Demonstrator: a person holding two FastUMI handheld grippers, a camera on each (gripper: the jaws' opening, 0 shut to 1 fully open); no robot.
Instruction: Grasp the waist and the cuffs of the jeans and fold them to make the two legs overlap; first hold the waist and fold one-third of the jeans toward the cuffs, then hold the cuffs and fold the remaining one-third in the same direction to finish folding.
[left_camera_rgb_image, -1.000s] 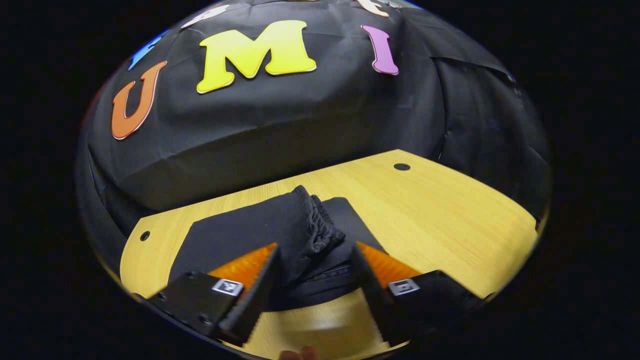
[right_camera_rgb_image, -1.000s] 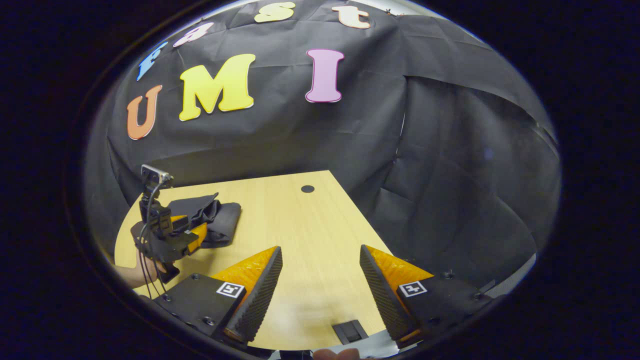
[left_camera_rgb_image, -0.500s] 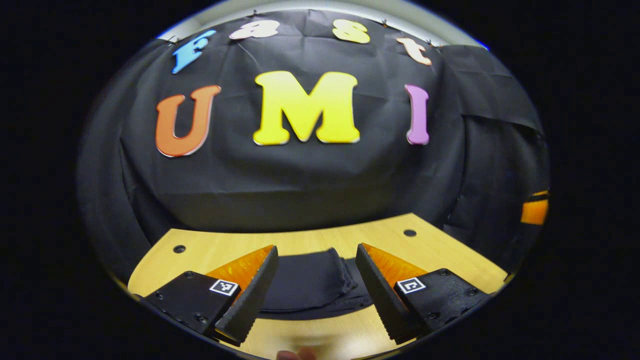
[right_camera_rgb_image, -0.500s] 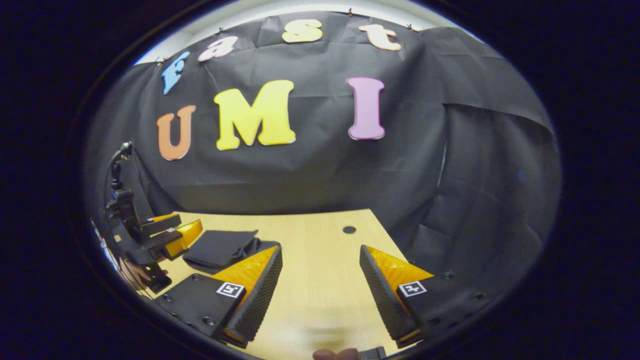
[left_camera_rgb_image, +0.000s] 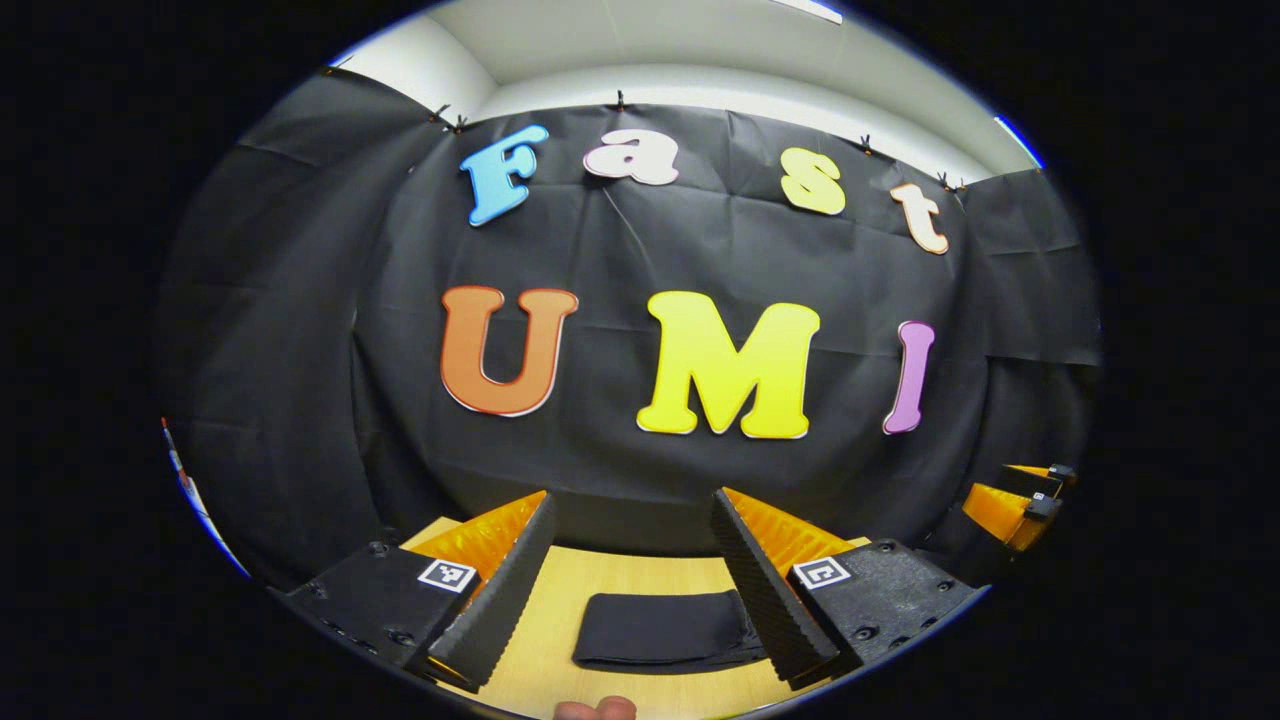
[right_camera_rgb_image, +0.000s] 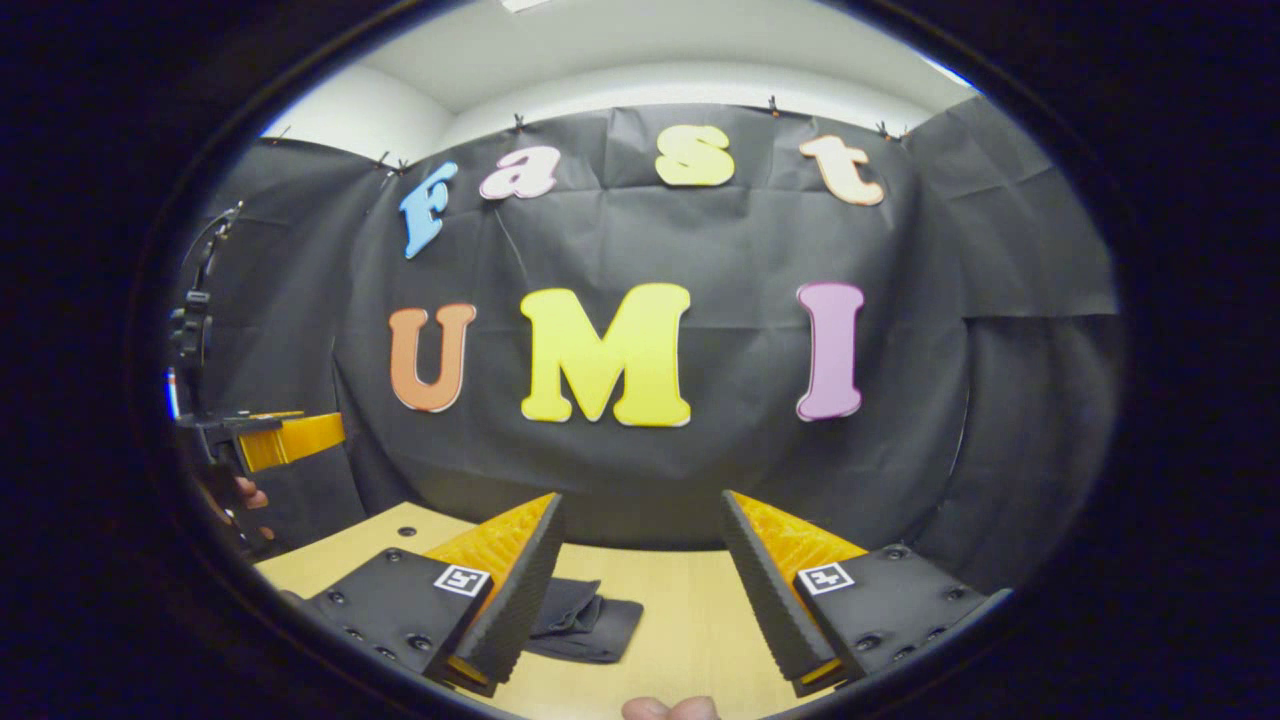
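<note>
The dark jeans lie folded into a small flat bundle on the wooden table. In the left gripper view they rest below and between my left gripper, which is open, lifted off the cloth and holding nothing. In the right gripper view the same folded jeans sit low, just right of the left finger of my right gripper, which is open with bare table between its fingers. The left gripper also appears far left in that view, raised above the table. The right gripper appears at the far right edge of the left gripper view.
The table runs back to the black cloth wall just behind it. A round hole marks the table's back left corner. A person's fingertip shows at the bottom edge.
Both grippers have risen and tipped up away from the table, so the jeans have slid low in both views. The left gripper has backed off the folded bundle.
</note>
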